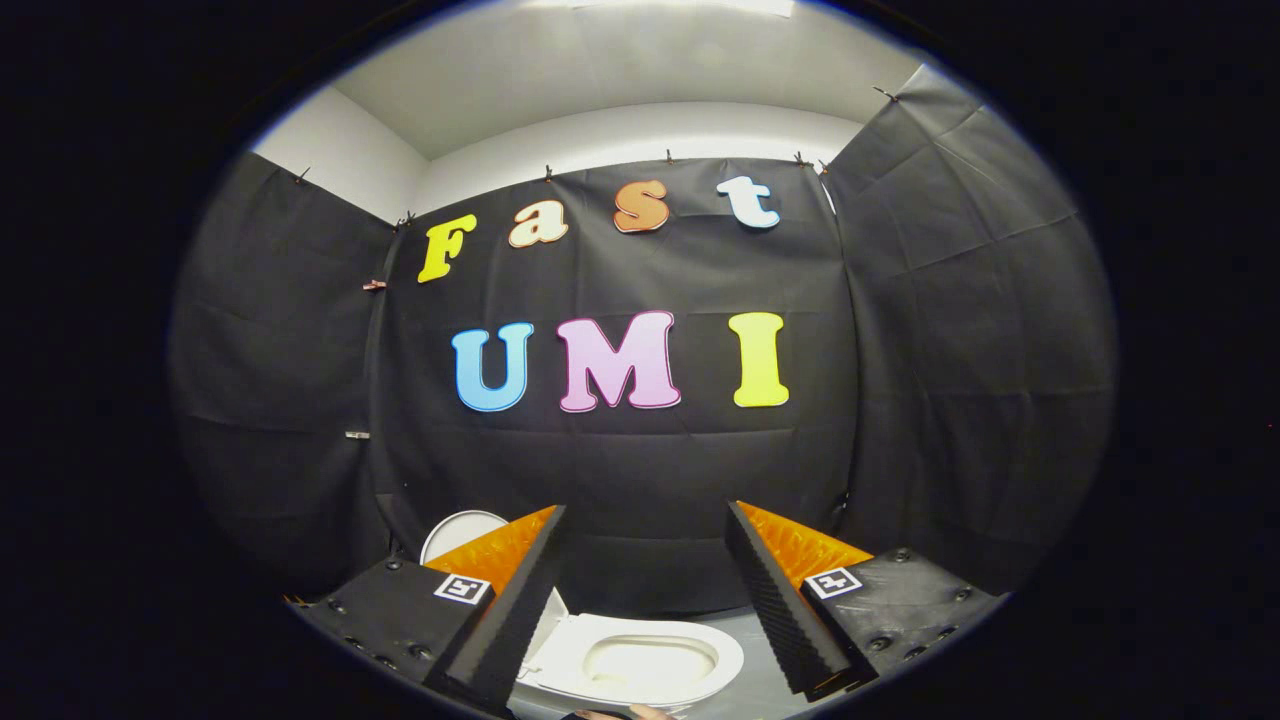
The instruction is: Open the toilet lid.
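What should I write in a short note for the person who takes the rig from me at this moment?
Gripper: fingers open wide, holding nothing, raised above the toilet.
Toilet: on the grey floor, below and between the fingers; the seat ring and the bowl are exposed.
Lid: appears already lifted, standing up behind the left finger, partly hidden.
Done: the lid seems open.
Left: probably nothing; check that the lid stays up, then pull the gripper back.
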